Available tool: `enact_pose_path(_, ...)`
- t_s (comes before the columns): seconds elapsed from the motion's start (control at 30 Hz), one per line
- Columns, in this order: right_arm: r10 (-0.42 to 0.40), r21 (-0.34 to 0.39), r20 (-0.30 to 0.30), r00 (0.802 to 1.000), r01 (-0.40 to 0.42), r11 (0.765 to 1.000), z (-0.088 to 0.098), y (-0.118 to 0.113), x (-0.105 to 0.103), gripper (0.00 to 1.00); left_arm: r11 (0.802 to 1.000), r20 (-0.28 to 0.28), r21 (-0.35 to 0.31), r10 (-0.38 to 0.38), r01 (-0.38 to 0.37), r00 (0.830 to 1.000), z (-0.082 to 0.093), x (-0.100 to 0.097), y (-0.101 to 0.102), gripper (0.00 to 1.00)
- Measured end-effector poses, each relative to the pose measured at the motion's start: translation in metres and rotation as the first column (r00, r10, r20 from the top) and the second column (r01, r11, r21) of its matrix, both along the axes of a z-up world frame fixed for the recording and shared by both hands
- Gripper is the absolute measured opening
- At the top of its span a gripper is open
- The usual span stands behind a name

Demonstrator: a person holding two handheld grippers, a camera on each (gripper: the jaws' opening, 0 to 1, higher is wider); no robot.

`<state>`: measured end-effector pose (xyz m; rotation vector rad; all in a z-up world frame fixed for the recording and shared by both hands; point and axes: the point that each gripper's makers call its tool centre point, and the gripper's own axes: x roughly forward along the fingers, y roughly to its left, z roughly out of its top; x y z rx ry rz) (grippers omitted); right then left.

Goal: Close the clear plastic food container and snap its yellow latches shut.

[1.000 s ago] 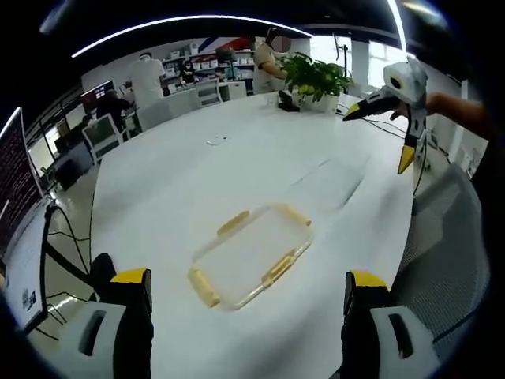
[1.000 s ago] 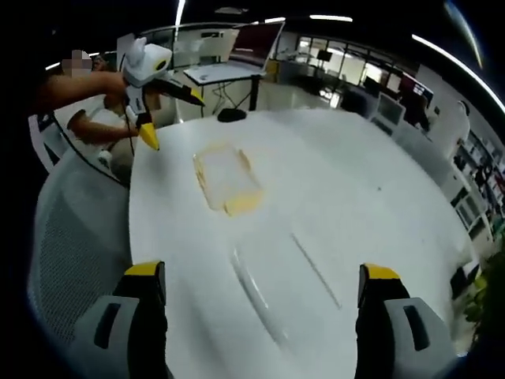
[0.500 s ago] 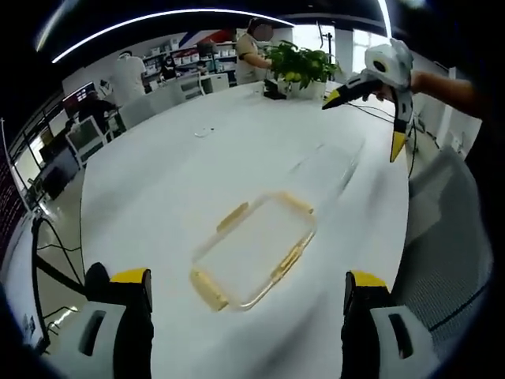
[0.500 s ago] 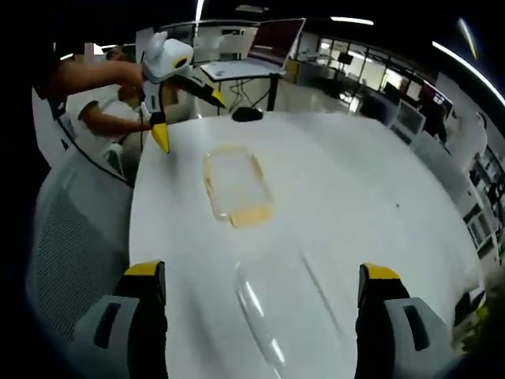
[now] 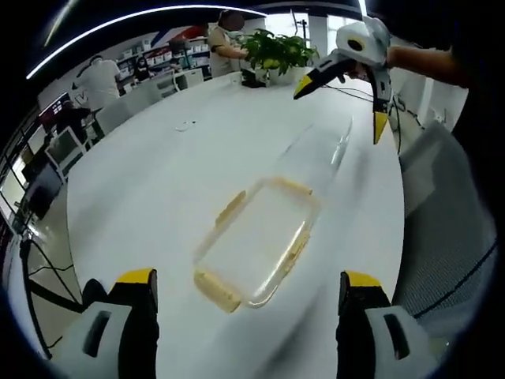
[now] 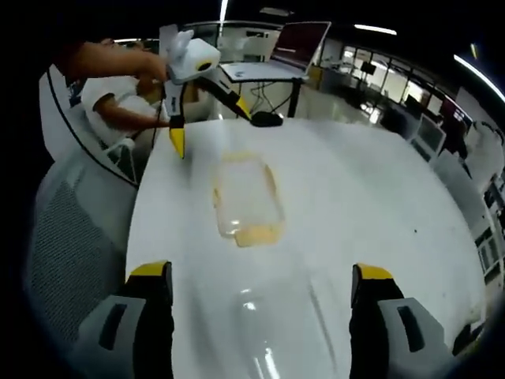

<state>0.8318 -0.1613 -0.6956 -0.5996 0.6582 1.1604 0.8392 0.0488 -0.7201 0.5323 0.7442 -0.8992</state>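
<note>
While both the left gripper (image 5: 241, 296) and right gripper (image 6: 259, 288) gape wide, holding nothing, one lid (image 5: 256, 241) and one clear container (image 6: 272, 339) lie near the table (image 5: 158, 189) edge.

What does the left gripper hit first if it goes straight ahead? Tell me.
Most likely the lid with yellow latches, lying flat on the white table between the open left gripper's jaws; depth is uncertain.
</note>
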Motion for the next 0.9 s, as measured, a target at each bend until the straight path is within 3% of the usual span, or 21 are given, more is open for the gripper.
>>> enact_pose_path(0.17, 0.024, -0.006, -0.003, 1.0, -0.024, 1.0, -0.005, 0.007, 0.004, 0.86, 0.998, -0.015, 0.033, -0.052, 0.052, 0.999, -0.008, 0.003, 0.004, 0.88)
enact_pose_path(0.57, 0.067, -0.002, -0.013, 0.998, -0.067, 0.998, -0.017, 0.027, 0.012, 0.72, 0.986, -0.015, 0.063, -0.154, 0.155, 0.988, -0.019, 0.014, 0.013, 0.72)
enact_pose_path(0.9, 0.102, -0.044, -0.028, 0.994, -0.103, 0.994, -0.034, 0.035, 0.017, 0.65, 0.963, -0.039, 0.114, -0.24, 0.242, 0.97, -0.033, 0.018, 0.019, 0.62)
